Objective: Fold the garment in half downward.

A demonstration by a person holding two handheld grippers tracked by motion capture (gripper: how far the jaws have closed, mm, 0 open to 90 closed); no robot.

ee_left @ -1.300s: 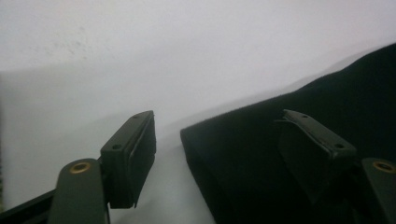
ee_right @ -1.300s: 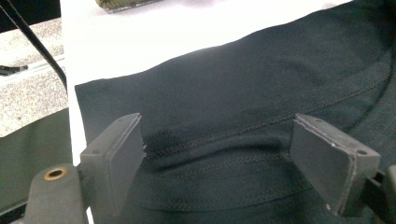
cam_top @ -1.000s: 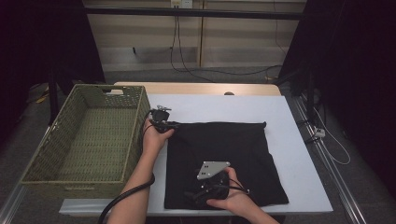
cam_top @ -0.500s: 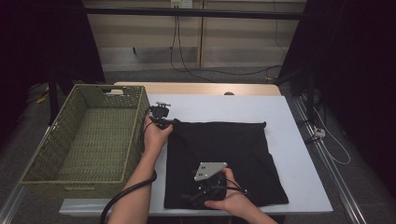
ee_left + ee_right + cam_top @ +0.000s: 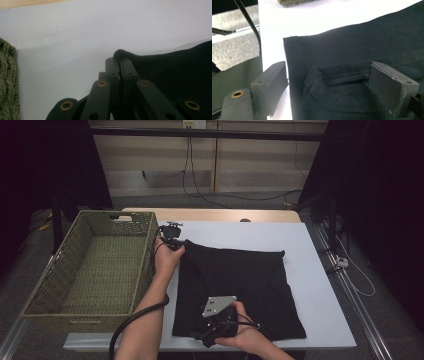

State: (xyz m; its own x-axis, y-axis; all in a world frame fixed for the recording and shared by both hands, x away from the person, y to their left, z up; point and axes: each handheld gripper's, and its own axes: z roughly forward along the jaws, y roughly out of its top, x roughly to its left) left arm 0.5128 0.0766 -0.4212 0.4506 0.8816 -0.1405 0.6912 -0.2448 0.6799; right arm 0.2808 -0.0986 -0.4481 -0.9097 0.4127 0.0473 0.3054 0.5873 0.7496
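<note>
Left gripper view: the left gripper pinches the black cloth's far corner on the white table. The right gripper straddles its near edge, jaws wide apart.

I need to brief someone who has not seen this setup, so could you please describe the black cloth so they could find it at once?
Start from the white table and the green woven basket at its left. The black cloth lies spread just right of that basket. It is the one dark, flat, soft thing there, with its far-left corner pinched in the left gripper.
</note>
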